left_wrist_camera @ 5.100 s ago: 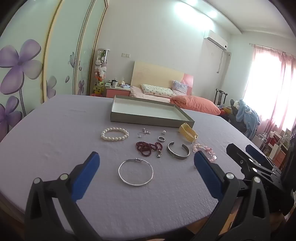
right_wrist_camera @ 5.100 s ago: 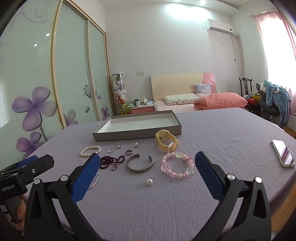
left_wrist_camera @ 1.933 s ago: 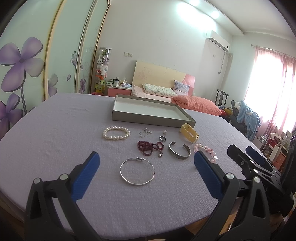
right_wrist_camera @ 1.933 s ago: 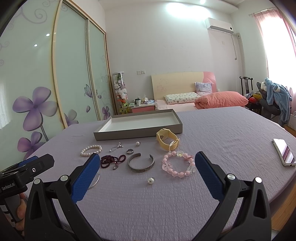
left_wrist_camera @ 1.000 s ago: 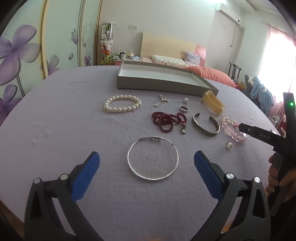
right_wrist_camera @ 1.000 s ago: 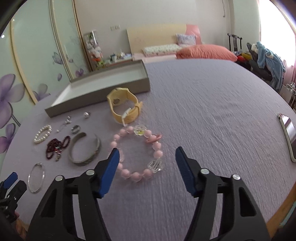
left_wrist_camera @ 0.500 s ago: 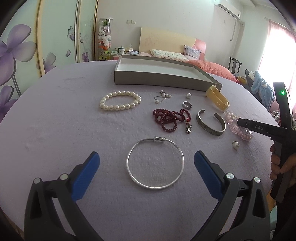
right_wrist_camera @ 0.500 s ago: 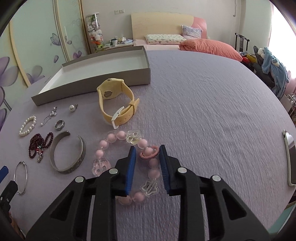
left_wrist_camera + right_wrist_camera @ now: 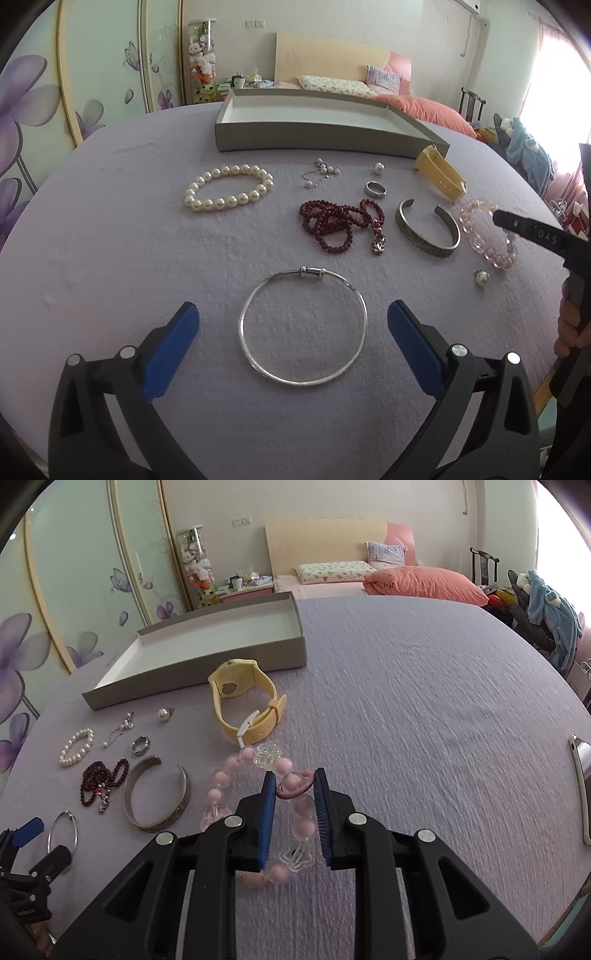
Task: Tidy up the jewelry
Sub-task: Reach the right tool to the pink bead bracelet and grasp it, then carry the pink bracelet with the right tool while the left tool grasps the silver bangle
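Observation:
Jewelry lies on a purple table before an empty grey tray, which also shows in the right wrist view. My right gripper is shut on the pink bead bracelet, pinching its ringed bead; the bracelet still rests on the cloth. My left gripper is open, its fingers either side of a thin silver bangle. Beyond it lie a pearl bracelet, red beads, a silver cuff, a ring and a yellow watch.
A loose pearl lies near the pink bracelet, another pearl and small earrings near the tray. A phone lies at the table's right edge. A bed and wardrobe stand behind.
My right gripper moved down onto the pink bracelet and closed from wide open to pinching its ringed bead. My left gripper lowered toward the silver bangle, staying open.

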Motion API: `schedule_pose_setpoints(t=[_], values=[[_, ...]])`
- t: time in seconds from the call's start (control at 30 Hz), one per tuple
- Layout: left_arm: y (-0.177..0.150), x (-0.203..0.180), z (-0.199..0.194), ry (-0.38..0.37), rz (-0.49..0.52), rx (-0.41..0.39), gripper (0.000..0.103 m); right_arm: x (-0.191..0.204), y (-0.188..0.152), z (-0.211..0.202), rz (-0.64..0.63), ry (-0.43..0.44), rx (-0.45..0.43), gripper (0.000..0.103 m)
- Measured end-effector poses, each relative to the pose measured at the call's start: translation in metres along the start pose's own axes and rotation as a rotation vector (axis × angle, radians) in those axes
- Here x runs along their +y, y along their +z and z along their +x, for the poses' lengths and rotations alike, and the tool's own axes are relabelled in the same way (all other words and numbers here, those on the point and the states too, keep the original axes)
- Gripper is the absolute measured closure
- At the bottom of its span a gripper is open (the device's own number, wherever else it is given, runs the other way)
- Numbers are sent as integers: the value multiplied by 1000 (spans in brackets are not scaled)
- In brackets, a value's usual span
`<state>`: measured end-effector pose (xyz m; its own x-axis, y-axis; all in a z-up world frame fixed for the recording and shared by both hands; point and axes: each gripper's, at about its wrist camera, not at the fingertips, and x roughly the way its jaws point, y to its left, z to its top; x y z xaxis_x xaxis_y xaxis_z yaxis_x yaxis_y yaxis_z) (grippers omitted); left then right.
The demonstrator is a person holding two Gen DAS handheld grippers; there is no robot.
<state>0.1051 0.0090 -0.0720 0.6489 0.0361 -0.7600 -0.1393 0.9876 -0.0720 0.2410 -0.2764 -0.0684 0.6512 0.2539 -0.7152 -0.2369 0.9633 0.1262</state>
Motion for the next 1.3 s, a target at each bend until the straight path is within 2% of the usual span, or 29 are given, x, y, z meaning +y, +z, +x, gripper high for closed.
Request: schedule_pose_setpoints(t=[0.1,0.17,0.27,0.3,0.33,0.6,0.97,1.0,1.07,1.2,1.3], values=[[-1,-5,3,11,20,11,3,1,1,-1,2,10,-5,81],[0,-7,4,19,32,10,7,-1,1,-2,5,16,-9,81],[1,-9,4,30,45,5,19,-2,2,-4,12,26,-14,81],[2,-9,4,35,50,1,29,-2,2,-4,13,28,-15,81],[2,-10,3,35,58,-5,32,-2,2,-5,14,31,-17,81],[3,-2,-5,-4,28,-22,33,-4,4,-19,28,63,-48,82],[24,12,-36,23,37,-115,33,3,15,-38,7,105,-96,82],[27,12,-39,26,40,-124,33,5,18,-41,2,110,-102,86],[36,14,-48,31,45,-152,33,6,22,-46,-6,120,-117,103],[52,14,-57,38,57,-189,33,13,32,-54,-29,129,-148,103],[59,13,-60,51,65,-203,33,13,33,-46,-30,125,-129,103]])
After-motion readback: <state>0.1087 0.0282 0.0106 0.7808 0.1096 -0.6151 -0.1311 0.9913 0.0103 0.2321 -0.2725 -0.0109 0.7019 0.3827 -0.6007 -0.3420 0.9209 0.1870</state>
